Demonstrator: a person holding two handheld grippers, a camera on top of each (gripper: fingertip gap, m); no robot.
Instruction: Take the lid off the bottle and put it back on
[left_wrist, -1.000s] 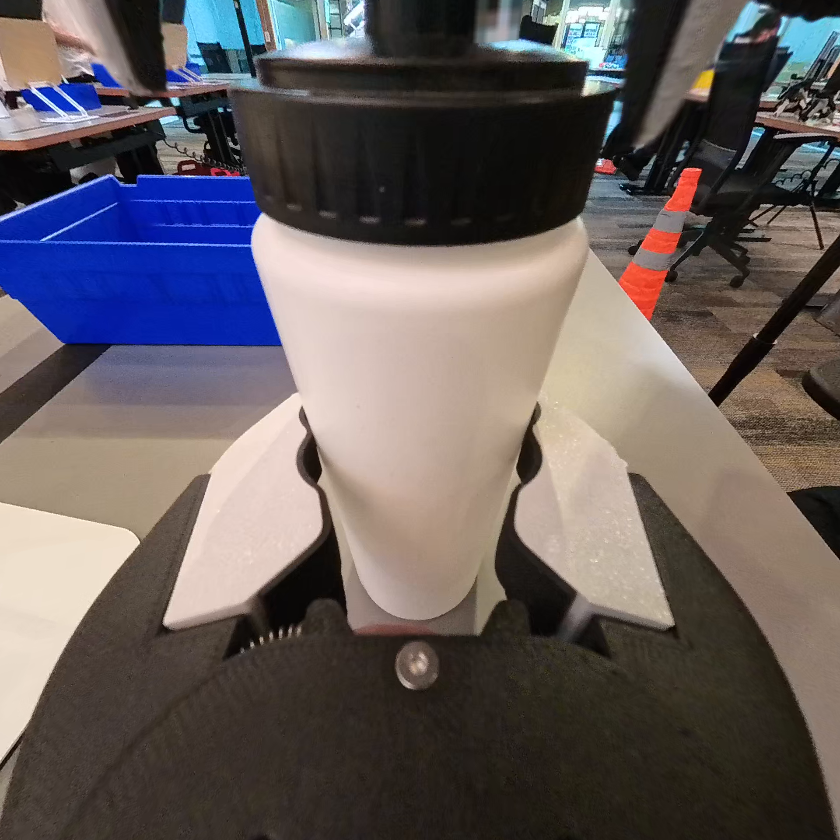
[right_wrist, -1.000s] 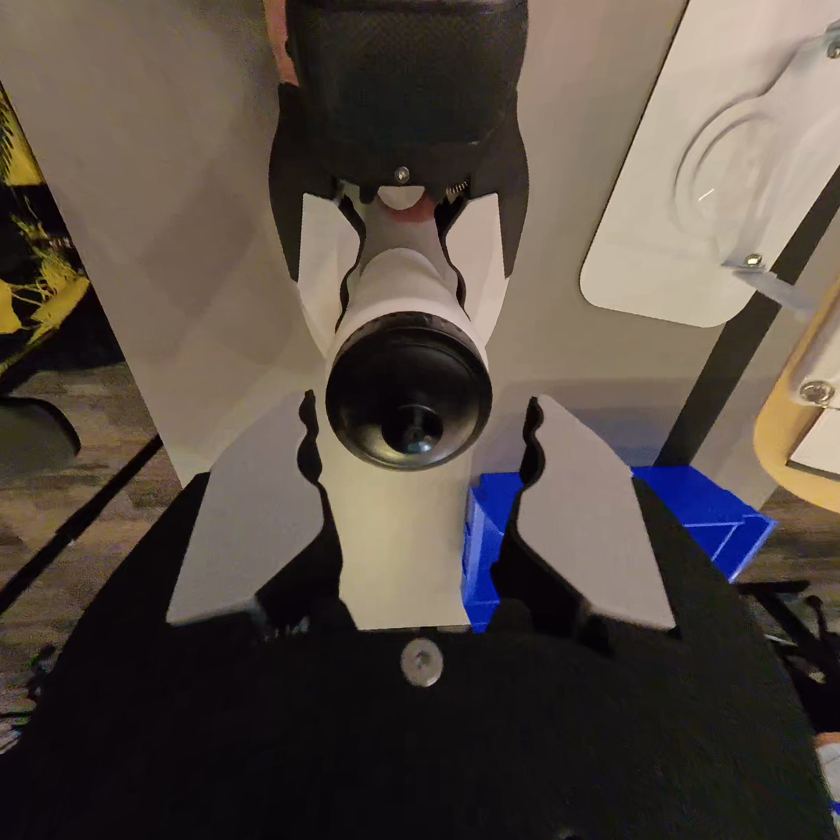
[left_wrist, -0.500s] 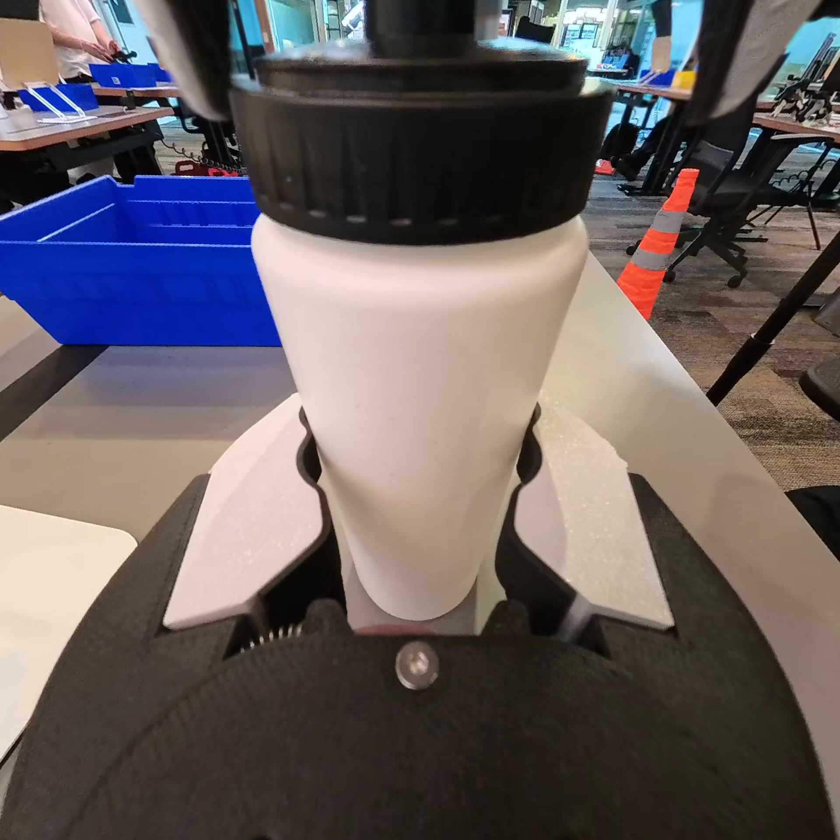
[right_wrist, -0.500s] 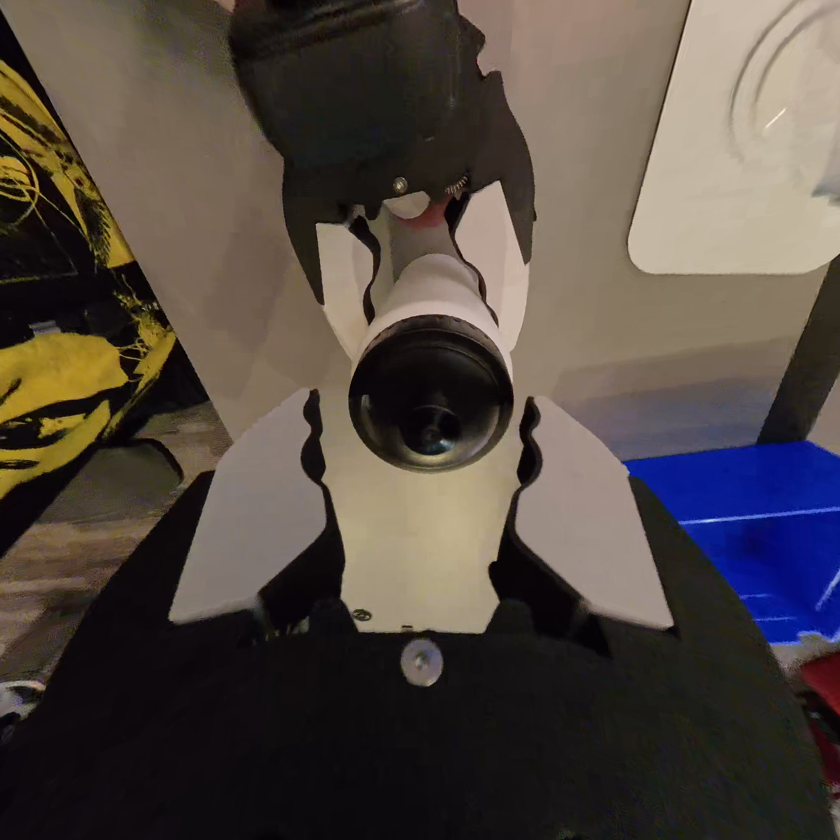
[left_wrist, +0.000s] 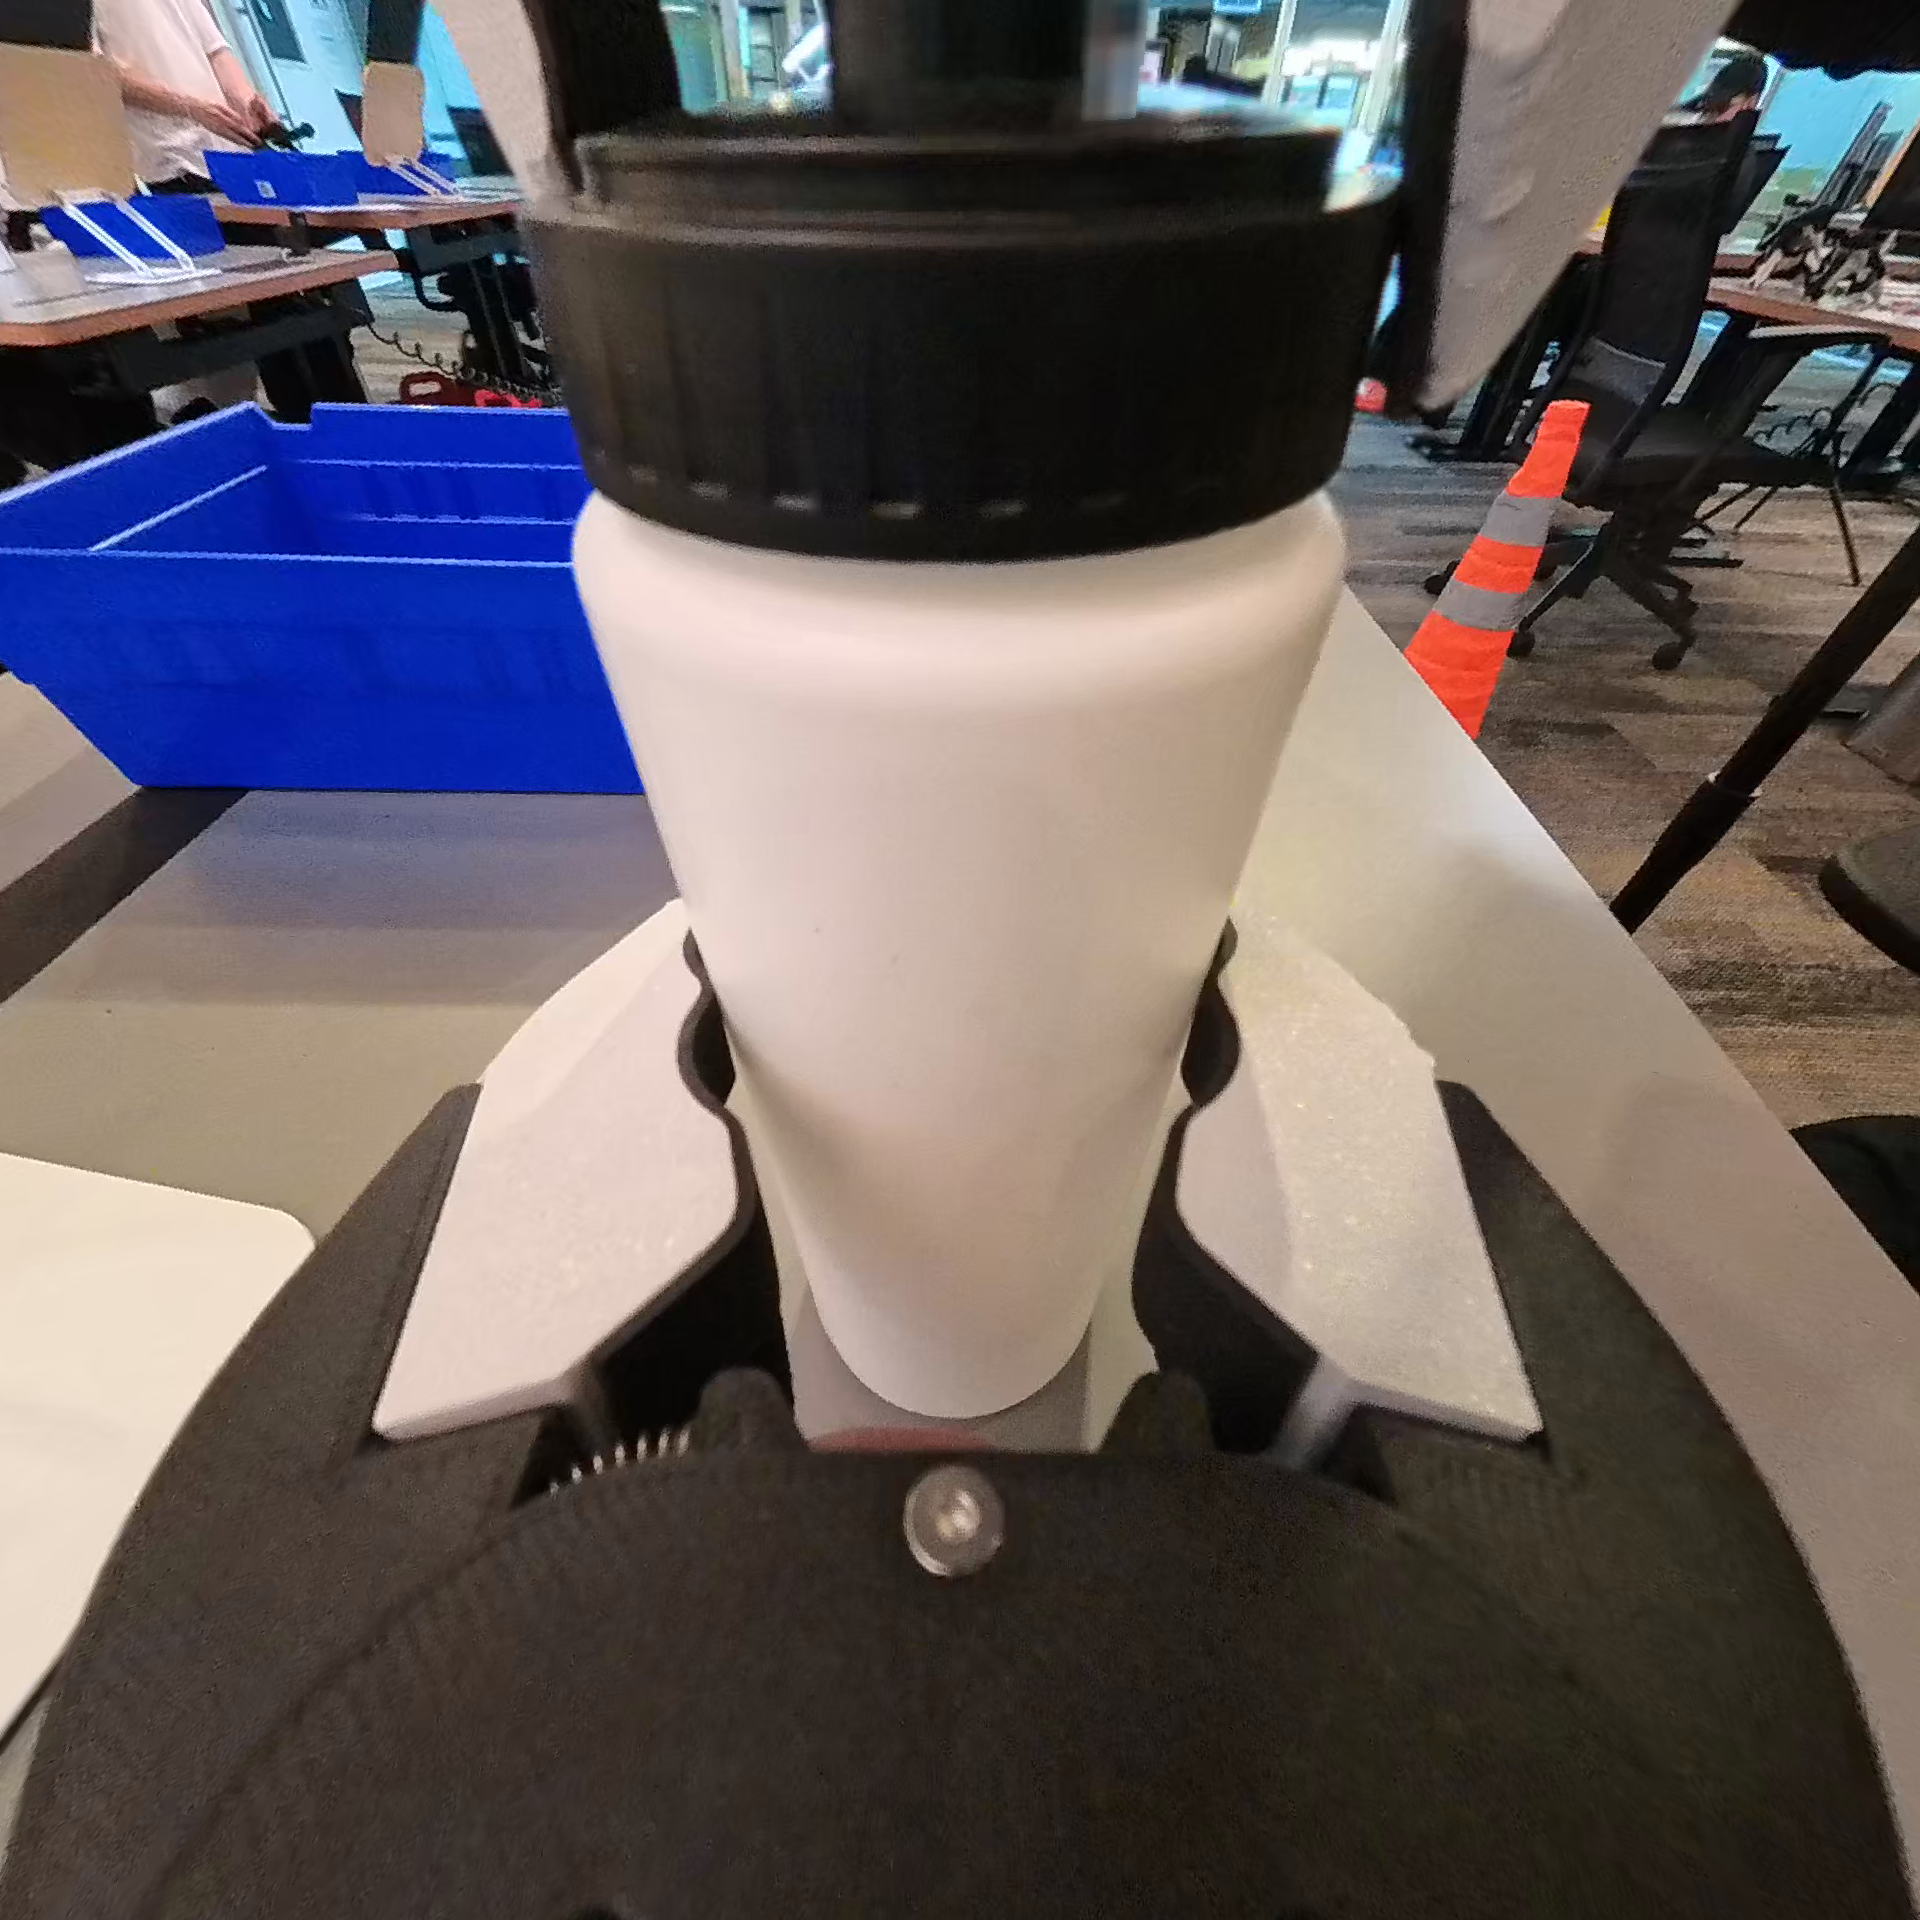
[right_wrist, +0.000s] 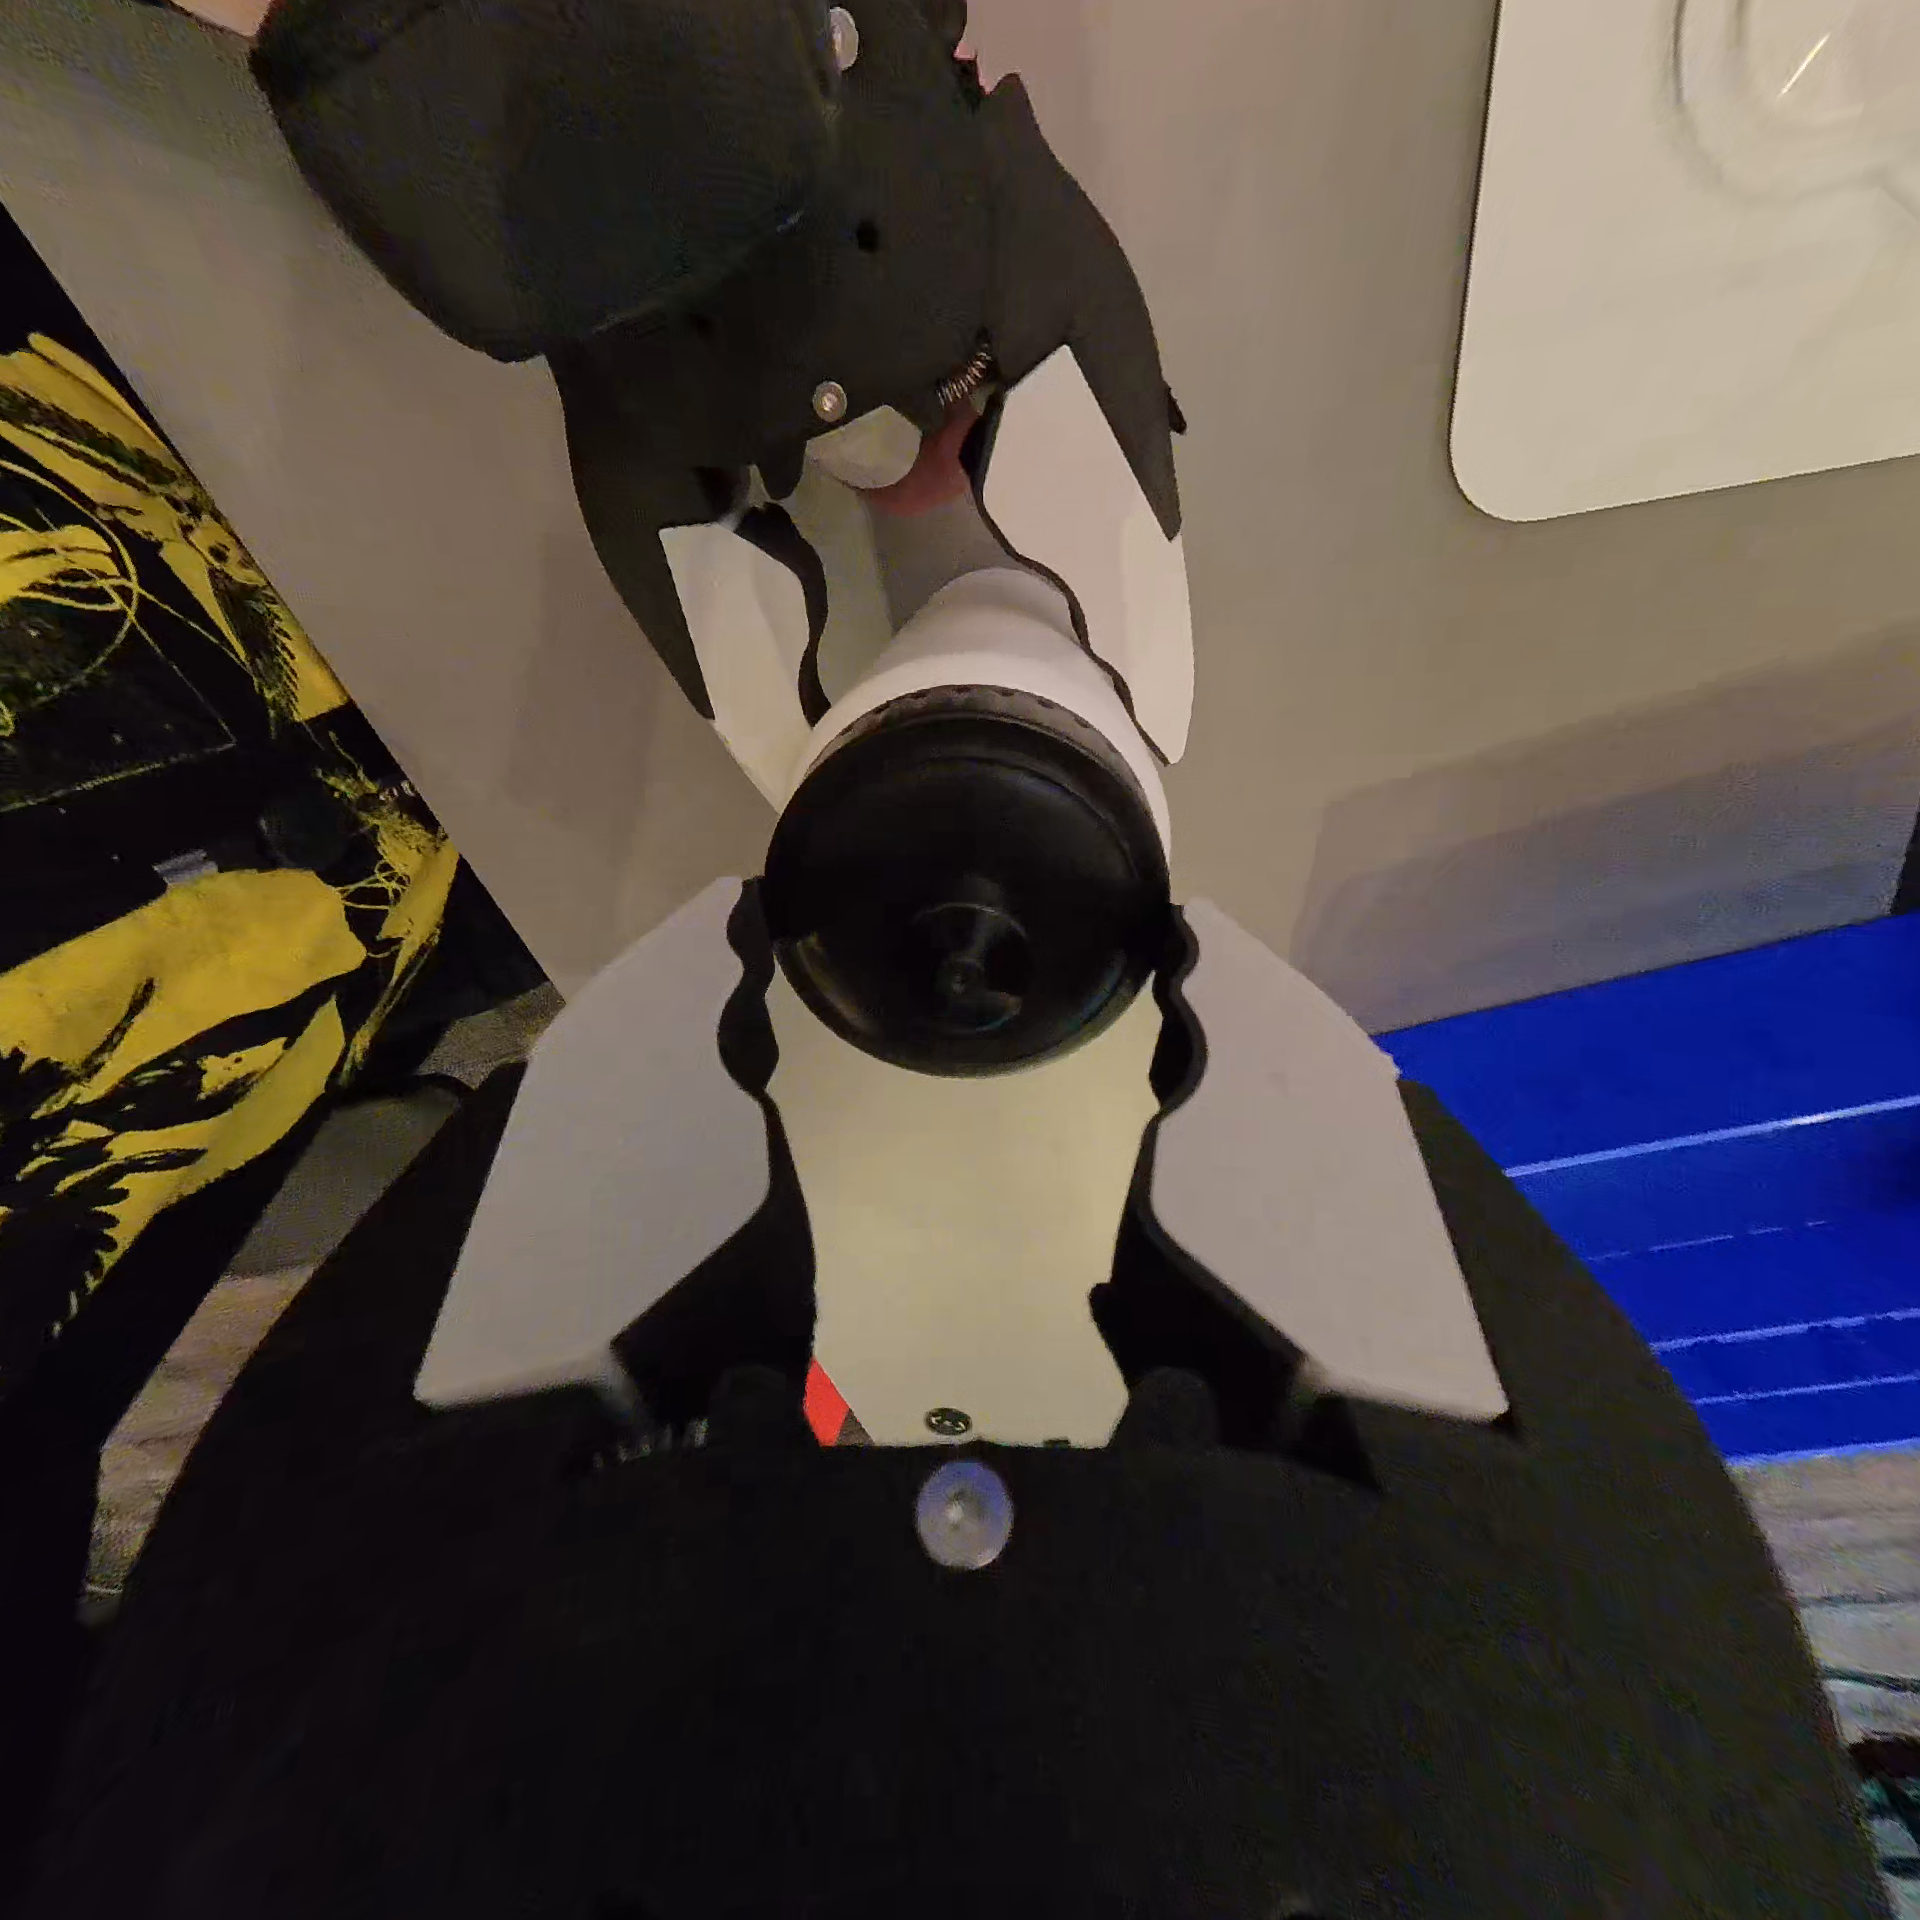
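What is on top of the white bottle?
A black ribbed lid sits on the bottle, with the right gripper closing around it. The lid hides whatever is inside.

The left gripper (left_wrist: 961, 1039) clamps the lower body of a white bottle (left_wrist: 956, 831), one finger pressed against each side. A black ribbed lid (left_wrist: 961, 384) sits on the bottle's neck. The two fingers of the right gripper (left_wrist: 966, 104) reach down on either side of the lid's top. Behind, a blue bin (left_wrist: 301, 623) rests on the grey table (left_wrist: 291, 956). An orange traffic cone (left_wrist: 1496, 582) stands on the floor beyond the table's right edge.
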